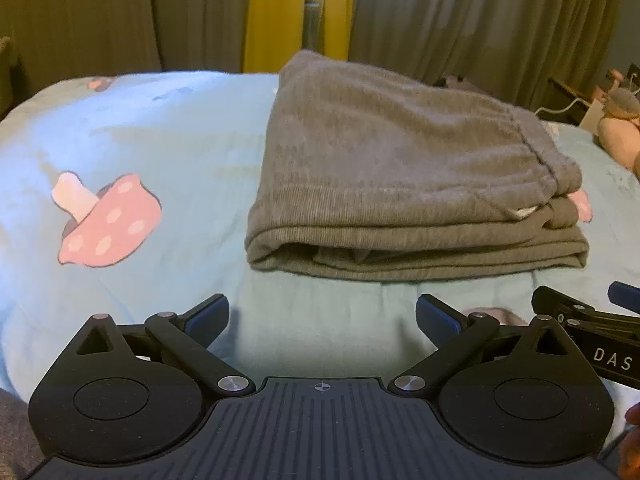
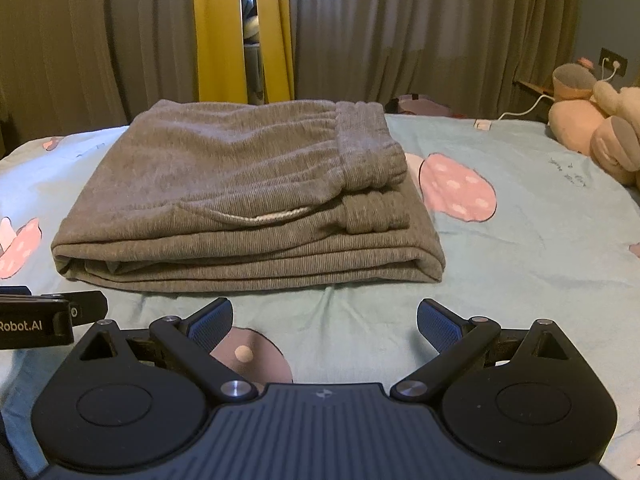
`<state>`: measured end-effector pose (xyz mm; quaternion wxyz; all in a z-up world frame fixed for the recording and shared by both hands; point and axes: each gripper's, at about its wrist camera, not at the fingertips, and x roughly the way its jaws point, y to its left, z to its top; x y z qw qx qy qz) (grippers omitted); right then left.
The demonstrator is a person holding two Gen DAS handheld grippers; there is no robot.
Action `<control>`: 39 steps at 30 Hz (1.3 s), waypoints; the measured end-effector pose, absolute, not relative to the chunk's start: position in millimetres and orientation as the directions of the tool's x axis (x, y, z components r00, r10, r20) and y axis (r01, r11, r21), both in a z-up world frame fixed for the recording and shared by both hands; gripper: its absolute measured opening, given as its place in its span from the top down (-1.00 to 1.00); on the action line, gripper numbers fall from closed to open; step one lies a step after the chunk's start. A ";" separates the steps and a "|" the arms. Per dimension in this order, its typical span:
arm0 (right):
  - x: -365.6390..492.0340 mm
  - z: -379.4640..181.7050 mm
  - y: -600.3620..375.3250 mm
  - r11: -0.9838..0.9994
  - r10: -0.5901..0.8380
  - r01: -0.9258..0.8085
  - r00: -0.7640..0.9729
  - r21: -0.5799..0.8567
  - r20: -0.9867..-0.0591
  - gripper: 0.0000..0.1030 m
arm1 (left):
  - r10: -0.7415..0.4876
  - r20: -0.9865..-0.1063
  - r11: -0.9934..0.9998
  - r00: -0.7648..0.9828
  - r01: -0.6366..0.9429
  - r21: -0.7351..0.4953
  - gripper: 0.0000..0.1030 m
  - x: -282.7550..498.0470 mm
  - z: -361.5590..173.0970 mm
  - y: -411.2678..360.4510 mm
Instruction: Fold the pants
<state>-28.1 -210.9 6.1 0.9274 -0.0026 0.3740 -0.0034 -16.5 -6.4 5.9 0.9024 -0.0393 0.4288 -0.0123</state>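
Both grippers, left gripper (image 1: 322,314) and right gripper (image 2: 325,320), fingers wide apart, empty; folded pants (image 2: 248,196) hide bedsheet (image 2: 520,240) behind.

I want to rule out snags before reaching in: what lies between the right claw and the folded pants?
Only bare blue bedsheet, slightly wrinkled, as the right wrist view shows. The right claw is open, short of the pants.

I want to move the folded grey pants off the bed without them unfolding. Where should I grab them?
Take the folded pants at the thick rounded fold edge facing the right hand-held gripper, coming in low from the front: every layer meets there, while the waistband end shows loose edges.
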 end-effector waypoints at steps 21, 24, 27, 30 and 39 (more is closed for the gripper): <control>-30.2 6.4 -214.1 1.000 -0.015 0.021 0.726 0.000 -0.687 -0.92 | -0.070 -0.765 0.994 0.640 -0.015 -0.105 -0.99 -17.8 9.8 -0.3; -31.0 8.0 -214.8 1.000 -0.017 0.025 0.731 0.002 -0.683 -0.92 | -0.071 -0.765 0.994 0.640 -0.015 -0.105 -0.99 -17.9 9.7 -0.4; -31.5 8.2 -214.6 1.000 -0.019 0.027 0.730 0.002 -0.683 -0.92 | -0.068 -0.766 0.995 0.640 -0.015 -0.101 -0.99 -18.2 9.5 -0.2; -31.8 8.6 -214.4 1.000 -0.020 0.028 0.732 0.000 -0.681 -0.92 | -0.069 -0.766 0.995 0.639 -0.017 -0.103 -0.99 -18.7 9.4 0.1; -31.8 8.3 -214.2 1.000 -0.021 0.028 0.730 -0.001 -0.684 -0.92 | -0.074 -0.769 0.993 0.635 -0.021 -0.114 -0.99 -18.9 8.3 1.2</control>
